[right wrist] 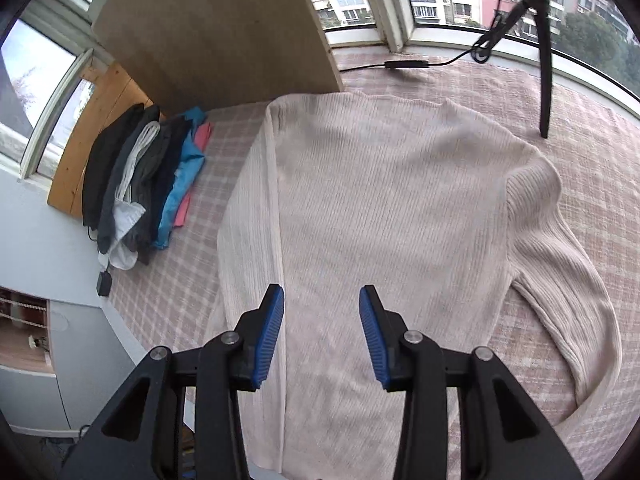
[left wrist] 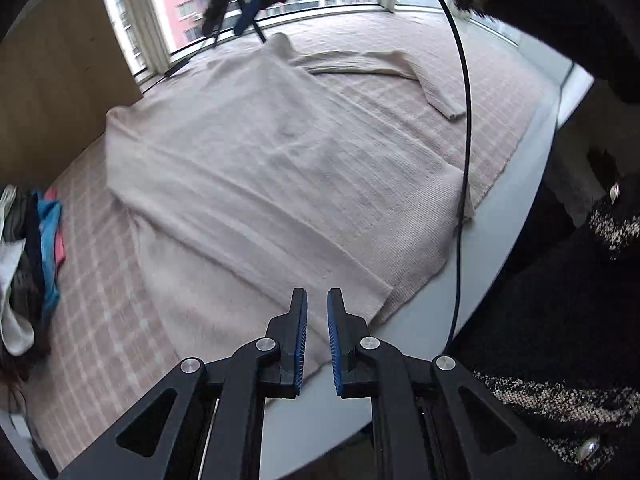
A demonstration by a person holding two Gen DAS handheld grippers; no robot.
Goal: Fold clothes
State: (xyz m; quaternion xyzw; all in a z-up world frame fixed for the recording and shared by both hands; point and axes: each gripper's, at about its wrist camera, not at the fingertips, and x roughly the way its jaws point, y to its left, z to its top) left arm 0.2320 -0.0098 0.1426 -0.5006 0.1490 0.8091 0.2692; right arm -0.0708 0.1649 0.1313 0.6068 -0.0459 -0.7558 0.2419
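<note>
Right wrist view: we see the cream ribbed sweater [right wrist: 384, 208] flat on the checked cloth [right wrist: 168, 304] over the counter, long axis 12-to-6, collar at 12, hem toward us at 6. One side already looks folded in along the 9 o'clock edge; the other sleeve [right wrist: 560, 288] is still spread out at 3–4. The right claw [right wrist: 322, 330] hovers over the lower body, jaws apart, nothing between the pads. We judge the right hand nearer that loose sleeve, so it should take it.

In the left wrist view the left claw [left wrist: 317, 340] sits at the sweater's hem corner near the counter edge [left wrist: 432, 320], jaws a narrow gap apart, empty; the sweater runs off toward 11–12.

Stack of folded clothes [right wrist: 140, 184] at 9–10. No brands, labels or legible writing anywhere.
</note>
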